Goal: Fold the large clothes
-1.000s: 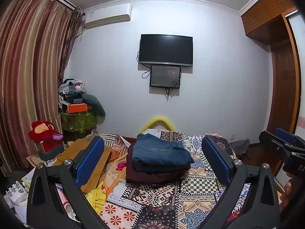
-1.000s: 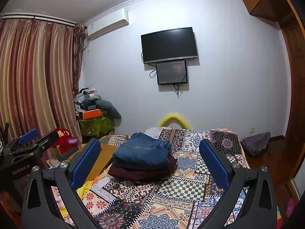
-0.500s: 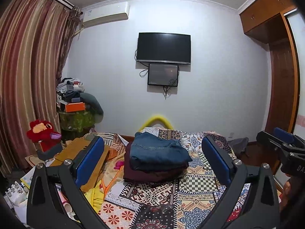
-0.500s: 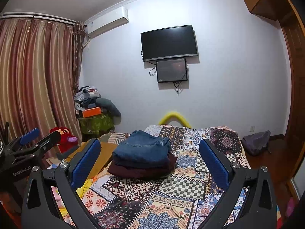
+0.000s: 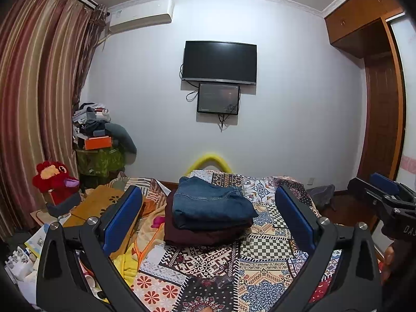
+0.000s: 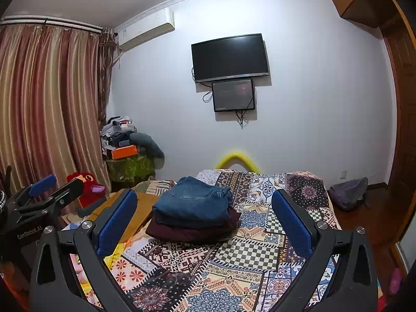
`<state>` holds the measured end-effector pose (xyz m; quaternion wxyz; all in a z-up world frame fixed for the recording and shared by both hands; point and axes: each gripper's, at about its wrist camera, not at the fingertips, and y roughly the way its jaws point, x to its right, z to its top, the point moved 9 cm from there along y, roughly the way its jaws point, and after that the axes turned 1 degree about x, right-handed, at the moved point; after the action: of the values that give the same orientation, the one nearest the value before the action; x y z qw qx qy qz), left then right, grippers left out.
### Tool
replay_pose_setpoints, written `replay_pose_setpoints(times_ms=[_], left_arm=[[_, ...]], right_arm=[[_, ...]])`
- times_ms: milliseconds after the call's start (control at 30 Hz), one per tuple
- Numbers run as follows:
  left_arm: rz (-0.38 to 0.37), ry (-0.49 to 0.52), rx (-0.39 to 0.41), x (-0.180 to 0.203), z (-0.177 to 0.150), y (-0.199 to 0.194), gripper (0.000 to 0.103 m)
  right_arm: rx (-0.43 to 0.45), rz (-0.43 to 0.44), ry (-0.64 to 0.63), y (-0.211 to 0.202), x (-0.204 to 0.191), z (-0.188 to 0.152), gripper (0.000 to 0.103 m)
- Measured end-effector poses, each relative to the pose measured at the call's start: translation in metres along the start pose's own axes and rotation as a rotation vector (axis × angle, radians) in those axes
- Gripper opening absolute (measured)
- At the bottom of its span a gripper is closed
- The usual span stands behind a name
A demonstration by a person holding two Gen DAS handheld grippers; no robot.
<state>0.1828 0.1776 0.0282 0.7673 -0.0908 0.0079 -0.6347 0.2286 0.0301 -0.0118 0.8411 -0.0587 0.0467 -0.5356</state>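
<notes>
we are holding the left gripper (image 5: 208,223) and the right gripper (image 6: 205,223) up above the near end of the bed (image 5: 208,262), both released, jaws spread wide and nothing between the blue pads (image 5: 122,221). the task's things are lying ahead of us on the patchwork bedspread (image 6: 247,254): folded blue jeans (image 5: 210,205) are sitting squarely on top of a folded dark maroon garment (image 5: 202,234), the two making a neat stack toward the left middle of the bed, well apart from both grippers.

we are judging that this step is a pause between garments: the stack looks finished, and neither gripper is touching cloth. no unfolded large garment is showing on the bedspread in either view (the yellow and orange fabric (image 5: 130,257) bunched at the bed's left edge might be bedding or clothing; we cannot tell).

the next move, as we are reading it, calls for finding another garment, bringing it onto the bare patterned area in front of the stack, and spreading it flat before any fold. both grippers would need to come down and pinch an edge each, keeping clear of the stack so it is not knocked askew. if nothing is left, the task is looking close to done.
</notes>
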Motion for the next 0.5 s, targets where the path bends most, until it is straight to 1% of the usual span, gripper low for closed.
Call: replay_pose_setpoints(times_ms=[133,500], left_arm=[[-0.022,0.01,-0.009,0.0019,-0.0011,0.0013,0.103],[-0.031,0.024,-0.009,0.0074,-0.004,0.0026,0.103]], right_arm=[[-0.002,-0.012,-0.022,0.0,-0.002,-0.0011,0.103],[-0.015,-0.011,-0.033,0.0034,-0.004,-0.0035,0.103]])
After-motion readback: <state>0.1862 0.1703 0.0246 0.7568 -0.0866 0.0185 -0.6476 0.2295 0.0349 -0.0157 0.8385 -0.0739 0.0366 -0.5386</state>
